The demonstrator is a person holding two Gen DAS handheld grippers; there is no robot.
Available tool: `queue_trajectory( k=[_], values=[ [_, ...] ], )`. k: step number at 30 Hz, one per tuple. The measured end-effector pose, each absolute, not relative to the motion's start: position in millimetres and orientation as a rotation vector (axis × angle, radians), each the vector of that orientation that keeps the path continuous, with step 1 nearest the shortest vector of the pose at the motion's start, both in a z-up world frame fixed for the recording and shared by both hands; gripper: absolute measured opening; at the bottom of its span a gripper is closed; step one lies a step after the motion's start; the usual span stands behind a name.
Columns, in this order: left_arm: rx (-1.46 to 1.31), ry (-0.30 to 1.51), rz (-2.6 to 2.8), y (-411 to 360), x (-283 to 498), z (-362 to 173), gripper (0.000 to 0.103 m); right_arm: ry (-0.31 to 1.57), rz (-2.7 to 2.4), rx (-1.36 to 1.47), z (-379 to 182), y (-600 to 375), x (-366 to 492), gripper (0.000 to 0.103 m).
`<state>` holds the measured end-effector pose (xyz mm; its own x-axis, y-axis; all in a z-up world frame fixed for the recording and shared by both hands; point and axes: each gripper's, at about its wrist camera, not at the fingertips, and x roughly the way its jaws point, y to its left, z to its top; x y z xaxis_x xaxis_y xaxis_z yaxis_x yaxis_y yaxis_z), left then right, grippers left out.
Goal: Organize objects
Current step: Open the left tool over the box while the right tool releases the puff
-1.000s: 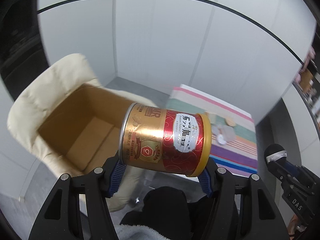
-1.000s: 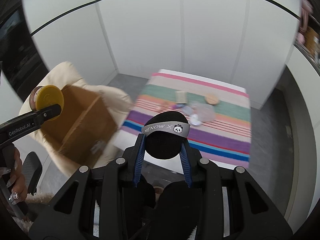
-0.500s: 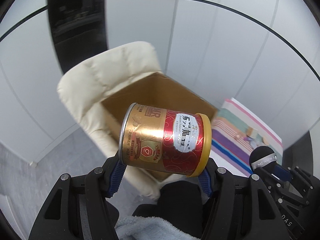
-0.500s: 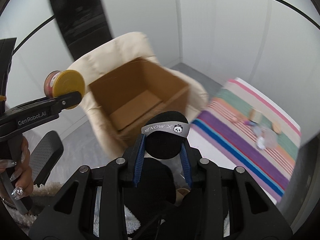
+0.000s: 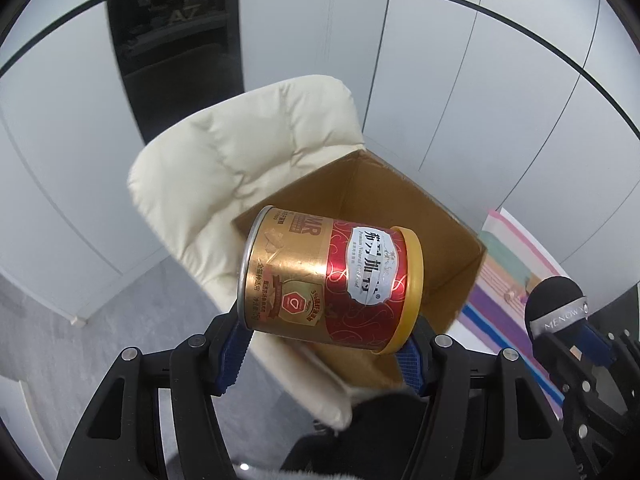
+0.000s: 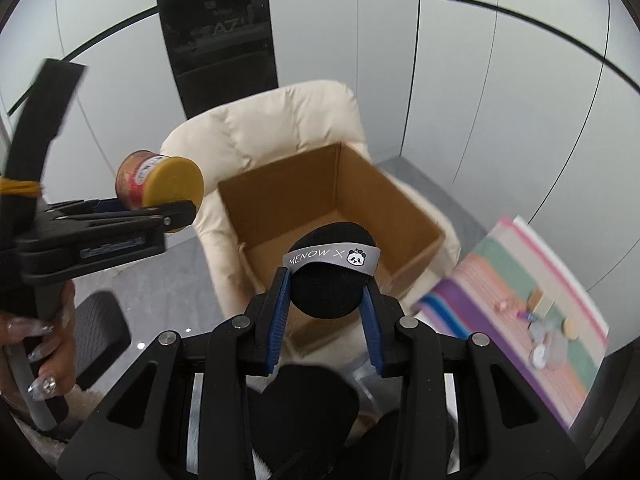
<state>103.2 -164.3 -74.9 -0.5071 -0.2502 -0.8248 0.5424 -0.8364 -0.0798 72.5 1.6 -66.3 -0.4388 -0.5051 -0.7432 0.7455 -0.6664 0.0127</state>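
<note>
Two tools above a box (image 6: 336, 216) (on a cream chair (image 5: 240, 152)), left tool (image 5: 324, 350) clamping a tin (image 5: 332, 280), right tool (image 6: 326, 304) clamping a black puff (image 6: 330, 276).

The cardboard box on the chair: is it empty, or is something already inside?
Empty as far as shown: the box is open-topped, with bare floor visible inside; the near part is hidden behind the sponge.

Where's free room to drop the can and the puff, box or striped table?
The cardboard box on the cream chair shows a bare floor between its walls; no items visible inside. The striped table is bare along its purple near edge but cluttered with small items toward its far end. The left gripper holds the can; the right gripper holds the black puff.
</note>
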Motion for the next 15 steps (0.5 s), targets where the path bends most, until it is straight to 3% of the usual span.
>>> queue_trajectory(
  k=[9, 15],
  values=[
    [1.145, 0.405, -2.425, -185, -5, -113, 0.064, 0.491, -2.279, 0.915, -81, -47, 3, 0.035],
    [1.168, 0.304, -2.420, -186, -25, -138, 0.064, 0.488, -2.304, 1.010, -114, -62, -43, 0.035]
  ],
)
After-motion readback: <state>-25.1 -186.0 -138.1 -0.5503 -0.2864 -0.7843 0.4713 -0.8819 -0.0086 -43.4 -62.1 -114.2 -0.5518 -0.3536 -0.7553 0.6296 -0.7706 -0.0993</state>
